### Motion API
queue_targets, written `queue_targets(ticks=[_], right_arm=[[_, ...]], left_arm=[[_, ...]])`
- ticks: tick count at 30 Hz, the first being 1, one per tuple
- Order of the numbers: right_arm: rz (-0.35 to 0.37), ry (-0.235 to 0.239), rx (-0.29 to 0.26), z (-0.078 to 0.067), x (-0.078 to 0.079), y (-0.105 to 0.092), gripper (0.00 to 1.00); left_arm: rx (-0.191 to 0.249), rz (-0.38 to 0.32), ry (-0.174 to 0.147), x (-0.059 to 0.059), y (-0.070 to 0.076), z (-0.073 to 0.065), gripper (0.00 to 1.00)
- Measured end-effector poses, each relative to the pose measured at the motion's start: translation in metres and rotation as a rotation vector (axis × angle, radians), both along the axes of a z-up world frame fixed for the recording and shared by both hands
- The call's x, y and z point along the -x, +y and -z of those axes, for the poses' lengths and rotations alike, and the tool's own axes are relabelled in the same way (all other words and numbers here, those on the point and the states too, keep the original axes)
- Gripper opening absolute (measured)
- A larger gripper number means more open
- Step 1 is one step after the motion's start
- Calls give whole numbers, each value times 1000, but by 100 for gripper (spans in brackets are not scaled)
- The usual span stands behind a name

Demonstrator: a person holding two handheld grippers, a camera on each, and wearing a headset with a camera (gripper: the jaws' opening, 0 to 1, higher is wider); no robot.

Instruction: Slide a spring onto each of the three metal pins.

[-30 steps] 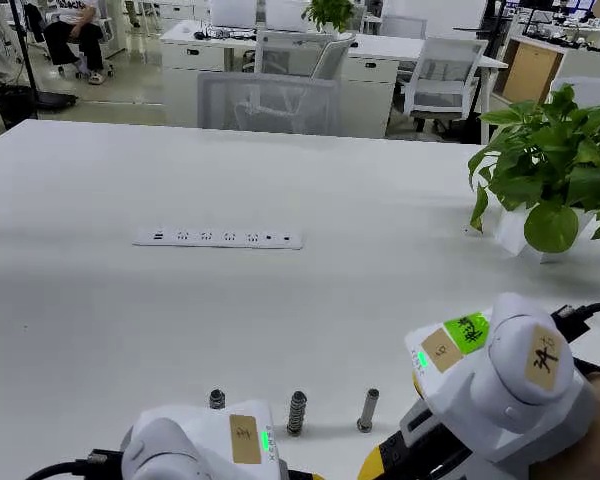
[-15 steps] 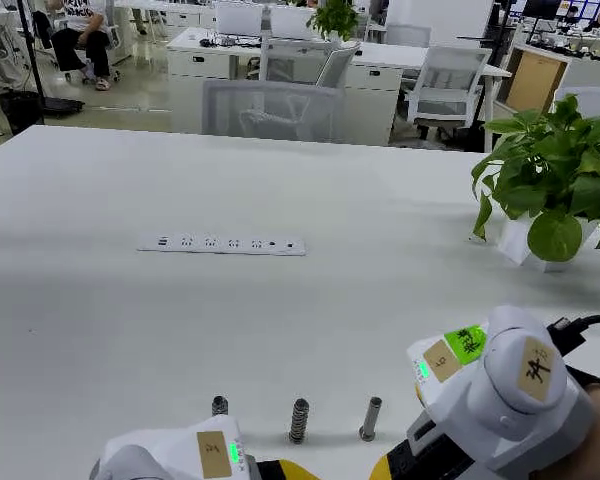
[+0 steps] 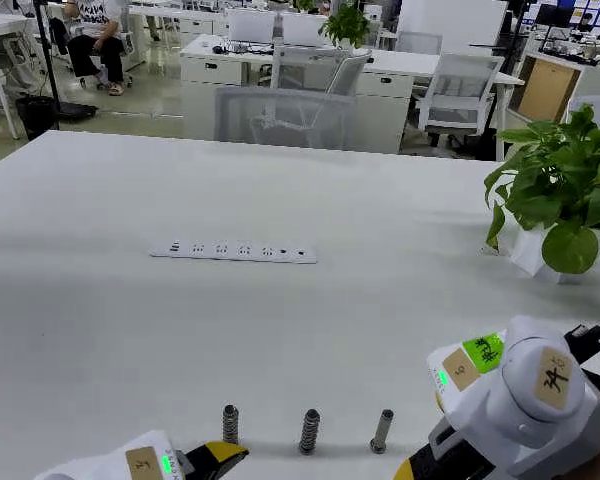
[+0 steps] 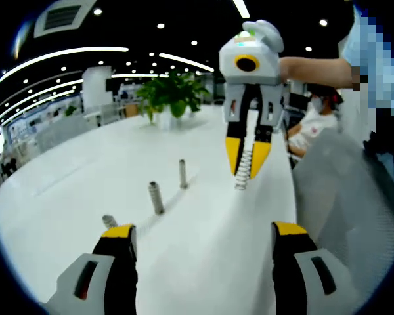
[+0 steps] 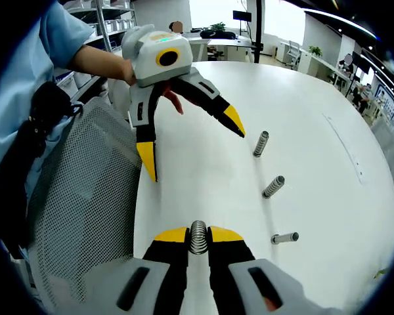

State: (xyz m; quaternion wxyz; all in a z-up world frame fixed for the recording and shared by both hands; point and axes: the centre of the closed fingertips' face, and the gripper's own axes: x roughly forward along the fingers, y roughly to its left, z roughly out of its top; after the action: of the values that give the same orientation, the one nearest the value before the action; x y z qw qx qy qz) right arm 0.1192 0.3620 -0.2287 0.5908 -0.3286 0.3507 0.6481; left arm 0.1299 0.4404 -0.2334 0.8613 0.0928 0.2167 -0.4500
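Three metal pins stand in a row near the table's front edge. The left pin (image 3: 230, 424) and the middle pin (image 3: 309, 431) each carry a spring, while the right pin (image 3: 382, 431) is bare. My right gripper (image 5: 197, 239) is shut on a loose spring (image 5: 197, 231) and hovers to the right of the row (image 3: 420, 468). From the left gripper view that spring (image 4: 244, 167) hangs between the right gripper's yellow tips. My left gripper (image 4: 203, 230) is open with nothing in it, low at the front left (image 3: 210, 462), close to the left pin.
A white power strip (image 3: 233, 251) lies mid-table. A potted plant (image 3: 560, 200) stands at the right edge. Grey chairs (image 3: 280, 118) and desks sit beyond the table's far edge. A mesh chair (image 5: 85, 197) is beside the table's near edge.
My left gripper has drawn back to the lower left, uncovering the left pin with its spring. The right gripper still holds its spring in much the same place. The head camera has shifted.
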Motion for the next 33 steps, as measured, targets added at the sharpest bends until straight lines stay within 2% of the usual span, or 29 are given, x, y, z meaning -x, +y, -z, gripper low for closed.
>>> queue_targets(ticks=[4,9,16,22,28,33], right_arm=[[-1,-1,7,0,-4,-2,12],[-5,-6,19,0,-9,-4,12],[-4,-32,22,-6,-22,-4,12],[-30,-85,61,-14,-41,-7,12],[-40,-112,80,-22,-63,-7,12],[-64,-144,124,-24,-76,-11,12]], left_arm=[[3,-63,4,-6,12,1,100],[-6,-87,25,-7,24,6,100],[1,-134,28,-6,35,8,100],[0,-170,30,-6,42,12,100],[-2,-181,33,-5,44,15,100],[7,-192,31,-6,44,15,100]])
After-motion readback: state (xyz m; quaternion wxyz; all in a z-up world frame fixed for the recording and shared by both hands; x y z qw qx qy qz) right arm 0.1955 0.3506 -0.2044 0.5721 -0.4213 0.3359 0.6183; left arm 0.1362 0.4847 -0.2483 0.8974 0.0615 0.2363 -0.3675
